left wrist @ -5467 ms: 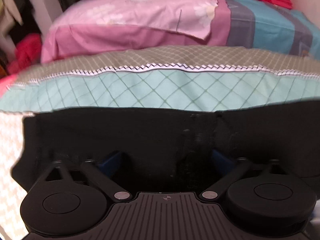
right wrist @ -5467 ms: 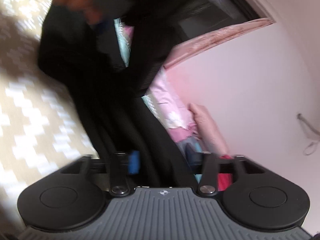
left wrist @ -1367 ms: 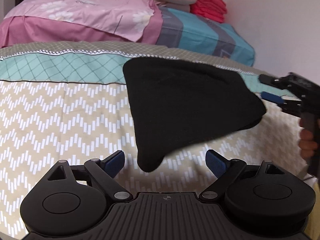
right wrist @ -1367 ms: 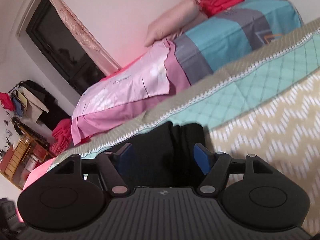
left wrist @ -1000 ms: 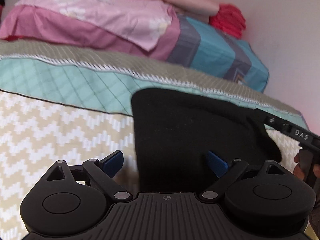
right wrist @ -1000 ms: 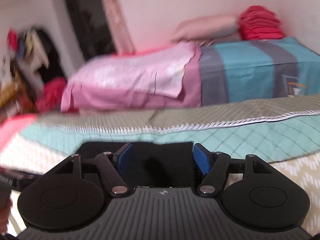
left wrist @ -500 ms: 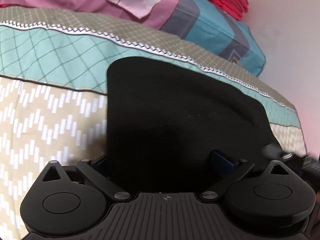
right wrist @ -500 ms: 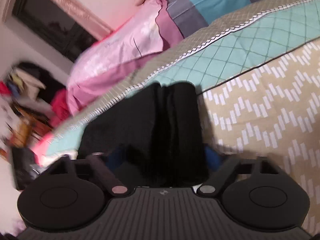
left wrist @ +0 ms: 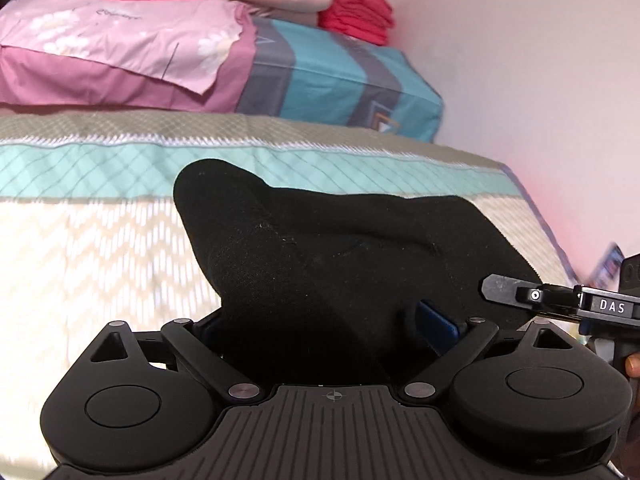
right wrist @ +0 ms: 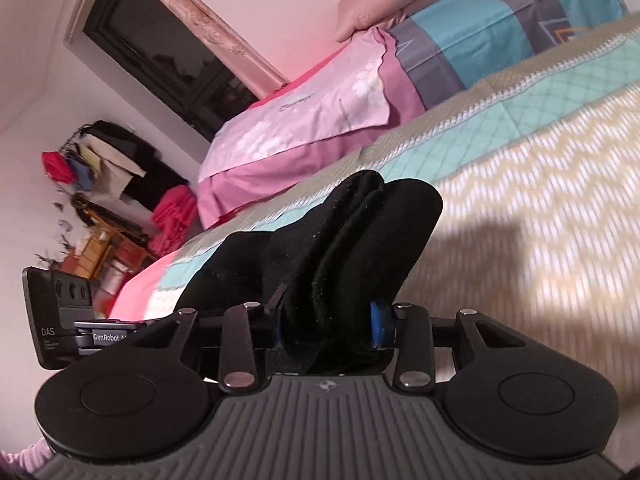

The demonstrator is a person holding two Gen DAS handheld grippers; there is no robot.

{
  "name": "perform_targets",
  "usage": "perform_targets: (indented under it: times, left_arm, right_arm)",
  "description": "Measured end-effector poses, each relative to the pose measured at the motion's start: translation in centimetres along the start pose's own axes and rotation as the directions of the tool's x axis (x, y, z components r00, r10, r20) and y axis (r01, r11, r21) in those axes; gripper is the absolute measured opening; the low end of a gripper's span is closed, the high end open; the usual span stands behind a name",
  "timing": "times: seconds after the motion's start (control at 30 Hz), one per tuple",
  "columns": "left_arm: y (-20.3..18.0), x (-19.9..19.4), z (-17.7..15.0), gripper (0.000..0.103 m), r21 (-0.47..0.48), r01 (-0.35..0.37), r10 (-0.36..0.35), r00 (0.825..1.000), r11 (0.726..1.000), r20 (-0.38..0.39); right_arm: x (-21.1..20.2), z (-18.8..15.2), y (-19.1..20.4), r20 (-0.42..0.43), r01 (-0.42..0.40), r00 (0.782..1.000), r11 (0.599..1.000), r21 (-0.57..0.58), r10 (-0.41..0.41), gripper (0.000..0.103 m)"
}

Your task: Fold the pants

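Black pants [left wrist: 340, 264] bunched on the bedspread [left wrist: 100, 240]; right gripper [right wrist: 330, 322] clamped on them, left gripper [left wrist: 332, 326] spread wide, cloth probably hiding its left fingertip. Pillows [left wrist: 120, 52] stacked far behind.

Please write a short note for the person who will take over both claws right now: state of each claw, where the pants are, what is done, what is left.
Left claw: fingers spread around the black pants; whether it grips cannot be told.
Right claw: shut on a bunched edge of the pants.
Pants: a compact folded bundle, raised over the patterned bedspread near its teal band.
Done: folded into several layers.
Left: lay the bundle flat, smooth it, release both claws.
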State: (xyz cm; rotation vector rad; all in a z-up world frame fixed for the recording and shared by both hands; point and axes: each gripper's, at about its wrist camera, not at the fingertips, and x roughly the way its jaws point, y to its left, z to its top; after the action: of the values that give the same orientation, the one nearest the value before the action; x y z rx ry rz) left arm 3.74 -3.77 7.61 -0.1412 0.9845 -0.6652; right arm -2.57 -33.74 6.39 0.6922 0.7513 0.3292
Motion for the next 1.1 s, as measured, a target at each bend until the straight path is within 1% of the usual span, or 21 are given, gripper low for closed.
perform_targets:
  times: [0.1, 0.17, 0.2, 0.23, 0.27, 0.3, 0.33, 0.37, 0.4, 0.47, 0.53, 0.57, 0.6, 0.63, 0.7, 0.73, 0.8, 0.9, 0.97, 1.03, 1.1]
  left_arm:
    - [-1.2, -2.5, -3.7, 0.103, 0.003, 0.011, -0.011, 0.999, 1.000, -0.036]
    - [-1.8, -2.6, -6.4, 0.103, 0.027, 0.002, 0.000, 0.997, 1.000, -0.077]
    - [-1.8, -1.9, -7.8, 0.103, 0.033, -0.009, 0.013, 0.994, 0.999, -0.107]
    - [-1.7, -0.9, -9.1, 0.103, 0.036, -0.028, 0.033, 0.989, 0.999, -0.146]
    - [-1.5, 0.5, -10.3, 0.103, 0.035, -0.065, 0.071, 0.977, 0.997, -0.202]
    - [-1.3, 1.7, -11.4, 0.103, 0.041, -0.123, 0.129, 0.958, 0.992, -0.256]
    - [-1.2, 2.2, -12.3, 0.103, 0.051, -0.160, 0.168, 0.947, 0.986, -0.273]
    - [-1.1, 1.9, -12.8, 0.103, 0.033, -0.153, 0.156, 0.953, 0.988, -0.261]
    - [-1.1, 1.6, -12.9, 0.103, 0.020, -0.146, 0.146, 0.955, 0.989, -0.258]
    - [-1.6, 1.1, -12.9, 0.103, 0.039, -0.168, 0.172, 0.953, 0.985, -0.248]
    - [-2.2, 0.8, -12.8, 0.103, 0.065, -0.210, 0.219, 0.945, 0.976, -0.244]
    - [-2.6, 0.5, -12.9, 0.103, 0.075, -0.228, 0.239, 0.940, 0.971, -0.241]
    - [-2.8, -0.2, -13.2, 0.103, 0.085, -0.245, 0.258, 0.936, 0.966, -0.237]
    - [-3.2, -0.7, -13.2, 0.103, 0.097, -0.263, 0.279, 0.932, 0.960, -0.233]
    - [-3.8, -1.6, -13.5, 0.103, 0.131, -0.305, 0.328, 0.920, 0.943, -0.217]
    - [-4.0, -2.0, -13.7, 0.103, 0.149, -0.324, 0.350, 0.912, 0.934, -0.212]
    - [-4.1, -3.0, -14.6, 0.103, 0.171, -0.349, 0.380, 0.900, 0.921, -0.214]
    - [-4.3, -3.8, -15.1, 0.103, 0.174, -0.370, 0.402, 0.891, 0.912, -0.212]
    - [-4.7, -4.3, -15.3, 0.103, 0.177, -0.388, 0.420, 0.883, 0.904, -0.211]
    - [-5.4, -4.3, -15.1, 0.103, 0.189, -0.401, 0.436, 0.875, 0.896, -0.210]
    - [-5.7, -4.6, -15.3, 0.103, 0.206, -0.419, 0.458, 0.864, 0.884, -0.209]
  right_arm:
    - [-3.2, -4.2, 0.9, -0.013, -0.001, 1.000, 1.000, 0.026, 0.001, 0.044]
    - [-4.4, -7.3, 0.3, -0.021, 0.025, 0.999, 0.998, 0.053, -0.024, 0.047]
    - [-4.6, -8.8, -0.4, -0.031, 0.059, 0.998, 0.996, 0.063, -0.057, 0.051]
    - [-4.3, -10.3, -1.5, -0.056, 0.125, 0.991, 0.987, 0.099, -0.120, 0.054]
    - [-3.9, -11.5, -2.5, -0.106, 0.239, 0.969, 0.960, 0.146, -0.225, 0.055]
    - [-3.8, -12.4, -3.0, -0.142, 0.324, 0.942, 0.933, 0.156, -0.303, 0.062]
    - [-4.4, -13.1, -2.8, -0.107, 0.305, 0.951, 0.938, 0.162, -0.291, 0.062]
    - [-5.2, -13.5, -2.2, -0.075, 0.294, 0.956, 0.942, 0.162, -0.285, 0.063]
    - [-5.5, -13.4, -1.4, -0.053, 0.314, 0.949, 0.938, 0.148, -0.309, 0.067]
    - [-5.5, -12.9, -0.3, -0.015, 0.327, 0.945, 0.937, 0.121, -0.328, 0.073]
    - [-4.7, -12.7, 0.0, -0.010, 0.320, 0.947, 0.940, 0.121, -0.321, 0.078]
    - [-4.1, -12.8, 0.0, -0.021, 0.344, 0.939, 0.934, 0.099, -0.344, 0.071]
    - [-3.4, -12.9, -0.3, -0.040, 0.399, 0.917, 0.914, 0.075, -0.397, 0.069]
    - [-3.7, -13.5, -0.8, -0.046, 0.416, 0.910, 0.905, 0.089, -0.413, 0.072]
    - [-5.4, -14.4, -1.7, -0.025, 0.388, 0.921, 0.907, 0.161, -0.390, 0.070]
    - [-6.0, -14.9, -1.7, -0.020, 0.396, 0.917, 0.904, 0.160, -0.398, 0.072]
    - [-6.9, -15.5, -1.7, -0.028, 0.423, 0.905, 0.892, 0.157, -0.424, 0.078]
    - [-7.9, -16.4, -1.4, -0.038, 0.437, 0.898, 0.882, 0.177, -0.438, 0.079]
    - [-8.3, -16.9, -0.9, -0.051, 0.473, 0.880, 0.862, 0.181, -0.472, 0.081]
    - [-8.0, -17.4, -0.2, -0.096, 0.539, 0.842, 0.829, 0.150, -0.531, 0.081]
    - [-7.6, -18.2, 1.1, -0.120, 0.558, 0.828, 0.826, 0.084, -0.547, 0.083]
